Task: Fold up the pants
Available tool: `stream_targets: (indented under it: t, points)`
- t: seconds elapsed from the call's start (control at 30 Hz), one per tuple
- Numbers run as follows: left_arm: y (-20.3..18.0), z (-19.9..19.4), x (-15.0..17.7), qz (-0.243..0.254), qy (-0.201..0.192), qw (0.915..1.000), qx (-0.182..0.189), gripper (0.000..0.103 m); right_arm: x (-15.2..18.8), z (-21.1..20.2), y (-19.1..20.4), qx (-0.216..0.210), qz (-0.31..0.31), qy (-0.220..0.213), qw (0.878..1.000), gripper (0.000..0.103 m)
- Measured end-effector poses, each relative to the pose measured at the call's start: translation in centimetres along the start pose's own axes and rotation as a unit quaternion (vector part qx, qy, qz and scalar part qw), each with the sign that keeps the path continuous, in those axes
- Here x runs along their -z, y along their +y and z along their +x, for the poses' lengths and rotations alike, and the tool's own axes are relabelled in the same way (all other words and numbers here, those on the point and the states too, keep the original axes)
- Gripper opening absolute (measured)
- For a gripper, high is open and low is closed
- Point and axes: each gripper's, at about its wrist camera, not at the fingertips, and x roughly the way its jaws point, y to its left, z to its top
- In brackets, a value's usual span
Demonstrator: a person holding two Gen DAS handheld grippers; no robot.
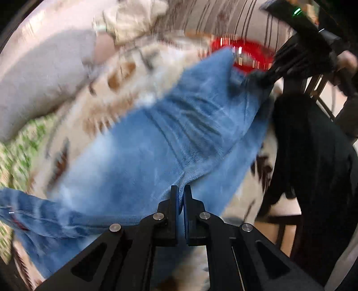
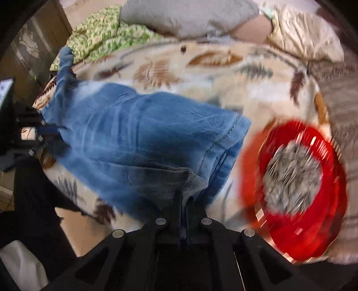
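1. Right now, on the left wrist view, we see a leaf-patterned blanket (image 1: 125,89) covering the bed, blue pants (image 1: 156,143) spread across it. Our left gripper (image 1: 180,190) is pinched on denim; a red basket (image 1: 246,53) sits at the far end.
2. Over on the right wrist view, our right gripper (image 2: 184,197) clamps the pants' (image 2: 134,134) grey-lined edge. The basket (image 2: 313,223) lies just beside them; bare blanket (image 2: 223,73) stretches beyond toward a grey pillow (image 2: 190,15).

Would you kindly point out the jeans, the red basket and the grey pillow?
jeans (image 2: 138,134): right wrist view, middle of the folded denim.
red basket (image 2: 331,201): right wrist view, its right rim.
grey pillow (image 2: 190,15): right wrist view, centre of its cover.
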Motion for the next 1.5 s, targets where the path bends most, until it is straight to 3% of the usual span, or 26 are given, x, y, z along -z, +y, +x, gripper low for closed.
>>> stream_targets:
  t: [0.07, 0.13, 0.2, 0.23, 0.27, 0.33, 0.4, 0.43, 0.47, 0.5, 0.6, 0.8, 0.87, 0.97, 1.03, 1.13, 1.2, 1.23, 1.27, 1.3, 1.33, 1.37, 1.5]
  points:
    - [-0.5, 2.5, 0.8, -0.002, 0.036, 0.9993, -0.004, 0.007, 0.8, 0.8, 0.7, 0.002, -0.006, 0.015, 1.0, 0.003]
    - [-0.4, 3.0, 0.7, -0.011, 0.024, 0.9996, -0.008, 0.007, 1.3, 1.9, 1.3, 0.001, -0.013, 0.042, 0.999, 0.004]
    - [0.1, 2.9, 0.3, -0.028, 0.03, 0.9992, 0.001, 0.009, 1.5, 2.6, 1.8, 0.025, -0.018, 0.056, 0.998, 0.006]
    - [0.4, 2.8, 0.0, -0.037, 0.04, 0.9985, -0.007, 0.02, 1.4, 2.5, 1.9, 0.03, -0.015, 0.059, 0.998, 0.007]
    - [0.7, 2.5, -0.1, -0.045, 0.045, 0.9979, -0.011, 0.048, 1.3, 2.2, 1.8, 0.034, -0.013, 0.059, 0.998, 0.01]
    - [1.7, -0.2, -0.1, -0.07, 0.011, 0.9968, -0.037, 0.084, 1.2, 0.6, 2.0, 0.046, -0.018, 0.046, 0.998, 0.014]
    - [2.9, -3.5, 0.5, -0.092, -0.041, 0.9939, -0.045, 0.087, 1.4, -2.0, 2.3, 0.061, -0.028, 0.024, 0.997, 0.034]
    - [4.0, -5.1, 1.0, -0.111, -0.052, 0.9914, -0.047, 0.087, 1.4, -3.2, 2.5, 0.063, -0.031, 0.012, 0.997, 0.072]
    - [4.9, -6.3, 1.7, -0.129, -0.057, 0.9885, -0.054, 0.087, 1.2, -4.9, 2.9, 0.066, -0.033, -0.012, 0.997, 0.095]
    - [6.2, -7.4, 2.4, -0.148, -0.061, 0.985, -0.064, 0.087, 1.0, -5.9, 3.4, 0.065, -0.036, -0.034, 0.997, 0.096]
    - [9.5, -10.3, 5.8, -0.201, -0.043, 0.9727, -0.109, 0.087, -1.1, -8.0, 6.7, 0.04, -0.072, -0.078, 0.994, 0.096]
    - [17.5, -13.5, 13.6, -0.319, 0.001, 0.9283, -0.191, 0.087, -5.7, -4.7, 17.3, -0.042, -0.199, -0.11, 0.973, 0.096]
    - [20.0, -13.9, 16.0, -0.351, 0.011, 0.9147, -0.2, 0.087, -7.0, -2.4, 21.0, -0.057, -0.236, -0.117, 0.963, 0.096]
    - [22.5, -13.7, 18.4, -0.386, 0.014, 0.9046, -0.18, 0.087, -9.1, 1.5, 25.8, -0.07, -0.274, -0.122, 0.951, 0.094]
    - [23.8, -12.9, 19.4, -0.399, 0.006, 0.9032, -0.157, 0.087, -11.0, 4.8, 28.5, -0.066, -0.29, -0.121, 0.947, 0.094]
    - [25.2, -11.3, 19.9, -0.389, -0.008, 0.9122, -0.128, 0.087, -13.2, 8.3, 30.6, -0.06, -0.284, -0.109, 0.951, 0.089]
    - [25.4, -10.1, 19.6, -0.372, -0.014, 0.9227, -0.1, 0.087, -14.0, 10.0, 31.1, -0.052, -0.281, -0.1, 0.953, 0.078]
    - [25.3, -9.8, 19.4, -0.363, -0.014, 0.9273, -0.091, 0.087, -14.4, 10.8, 31.4, -0.04, -0.281, -0.098, 0.954, 0.058]
    - [25.3, -9.0, 19.2, -0.349, -0.01, 0.9333, -0.086, 0.083, -14.6, 11.7, 31.5, -0.024, -0.283, -0.087, 0.955, 0.032]
    - [25.4, -8.2, 19.1, -0.342, -0.006, 0.9373, -0.066, 0.067, -14.9, 12.4, 31.5, -0.027, -0.283, -0.072, 0.956, 0.023]
    - [25.5, -7.9, 19.0, -0.342, -0.005, 0.9389, -0.037, 0.023, -15.1, 12.5, 31.4, -0.04, -0.276, -0.065, 0.958, 0.017]
    - [25.3, -8.1, 18.7, -0.345, -0.002, 0.938, -0.038, 0.024, -15.1, 12.3, 31.4, -0.049, -0.272, -0.067, 0.959, 0.011]
    - [24.0, -11.9, 18.0, -0.318, -0.036, 0.9465, -0.041, 0.02, -14.6, 8.8, 31.7, -0.065, -0.292, -0.088, 0.95, 0.008]
